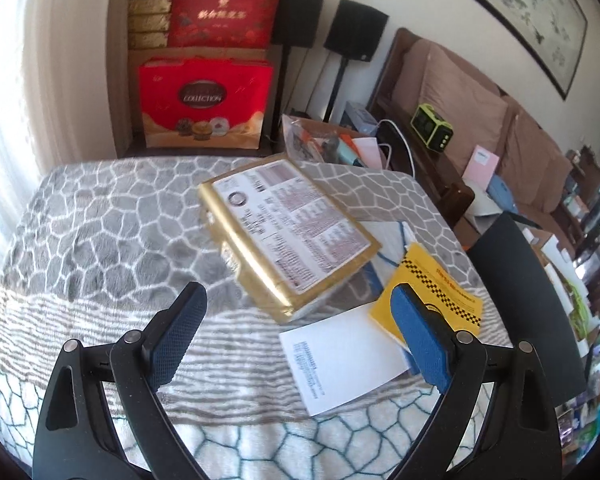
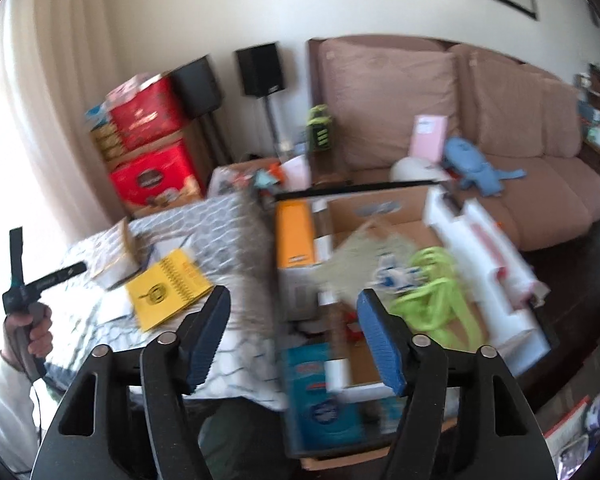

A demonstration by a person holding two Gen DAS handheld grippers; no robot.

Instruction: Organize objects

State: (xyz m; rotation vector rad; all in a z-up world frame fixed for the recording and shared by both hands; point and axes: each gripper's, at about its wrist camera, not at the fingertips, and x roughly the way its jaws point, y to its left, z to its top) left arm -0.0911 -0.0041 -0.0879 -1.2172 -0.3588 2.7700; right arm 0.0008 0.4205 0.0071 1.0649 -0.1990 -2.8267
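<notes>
Here, a grey-and-white patterned blanket [image 1: 112, 232] covers the desk and carries most of the loose things. Beside the desk, in the right wrist view, an open cardboard box [image 2: 384, 216] holds an orange box [image 2: 296, 236], a tangle of green cord [image 2: 436, 304], white foam blocks [image 2: 496, 264] and a blue packet [image 2: 324, 396]; that view is blurred, so finer detail is lost.

On the blanket, a gold package [image 1: 288, 236] with a white printed label lies tilted, one end propped on the papers under it. Just beside it lies a yellow booklet [image 1: 432, 292] with a chequered stripe, overlapping a white printed sheet [image 1: 340, 360].

The left hand-held gripper [image 1: 300, 332] hangs over the blanket near the sheet, its blue pads spread wide with nothing between them. The right hand-held gripper [image 2: 294, 340] is over the edge where blanket meets cardboard box, likewise spread and empty. A hand [image 2: 32, 336] grips the left tool's handle.
</notes>
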